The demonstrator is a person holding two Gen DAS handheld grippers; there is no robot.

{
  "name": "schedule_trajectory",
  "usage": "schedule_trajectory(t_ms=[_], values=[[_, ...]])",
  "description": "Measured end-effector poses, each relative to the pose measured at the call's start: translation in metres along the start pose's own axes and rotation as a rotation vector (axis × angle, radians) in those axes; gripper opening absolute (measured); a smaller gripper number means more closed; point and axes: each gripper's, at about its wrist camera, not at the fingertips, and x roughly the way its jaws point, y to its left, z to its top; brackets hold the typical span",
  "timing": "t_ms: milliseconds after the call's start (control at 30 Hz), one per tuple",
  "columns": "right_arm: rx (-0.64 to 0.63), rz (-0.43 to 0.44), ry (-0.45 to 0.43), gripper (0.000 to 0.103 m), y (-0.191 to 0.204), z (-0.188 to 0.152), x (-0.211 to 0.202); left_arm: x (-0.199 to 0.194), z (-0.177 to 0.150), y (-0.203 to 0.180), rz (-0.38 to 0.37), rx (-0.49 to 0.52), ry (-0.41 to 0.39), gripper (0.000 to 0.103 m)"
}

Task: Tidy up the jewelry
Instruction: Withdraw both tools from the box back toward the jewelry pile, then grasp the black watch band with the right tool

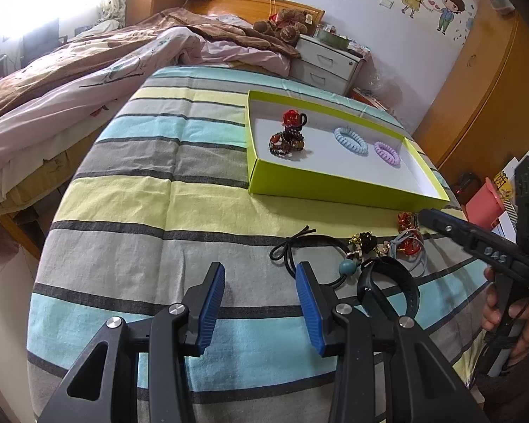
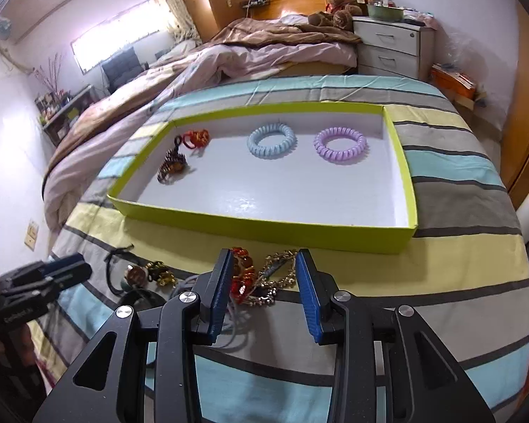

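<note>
A shallow lime-green box (image 2: pixel 264 227) with a white floor lies on a striped cloth (image 1: pixel 141 204) of blue, yellow and grey bands. Inside it, toward its left end, sit a red hair tie (image 2: pixel 195 138) and a brown beaded piece (image 2: pixel 172 167); further right lie a blue coil hair tie (image 2: pixel 271 140) and a purple coil hair tie (image 2: pixel 340 145), apart from each other. On the cloth, just in front of the box's near wall, the rest of the jewelry lies in a loose heap: a red beaded bracelet (image 2: pixel 242 276), a gold chain (image 2: pixel 282 271), a black elastic cord (image 1: pixel 299 243) with a teal bead (image 1: pixel 346 267), a black wristband (image 1: pixel 391 283) and a grey hair tie with a red ornament (image 1: pixel 411 245). The left hand-held gripper (image 1: pixel 261 303) hangs over the cloth left of the heap, its blue pads apart and empty. The right hand-held gripper (image 2: pixel 264 292) is also open, with the red bracelet and gold chain seen between its fingers, the pads not pressing on them. An unmade bed (image 2: pixel 229 56) lies beyond.
</note>
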Motion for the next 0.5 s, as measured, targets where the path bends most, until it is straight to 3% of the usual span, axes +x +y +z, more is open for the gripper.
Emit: schedule_trajectory(t_ms=[133, 267, 367, 500], values=[[0.025, 0.089, -0.007, 0.037, 0.003, -0.011, -0.016, 0.004, 0.002, 0.000, 0.014, 0.005, 0.006, 0.041], [-0.057, 0.148, 0.022, 0.037, 0.027, -0.025, -0.026, 0.003, 0.004, 0.003, 0.024, -0.007, -0.005, 0.041], [-0.116, 0.248, 0.051, 0.037, 0.049, -0.032, -0.026, 0.000, 0.003, 0.008, 0.029, -0.015, -0.008, 0.041], [-0.203, 0.271, 0.099, 0.037, 0.074, -0.035, -0.012, -0.010, 0.000, 0.018, 0.042, -0.025, -0.023, 0.041]])
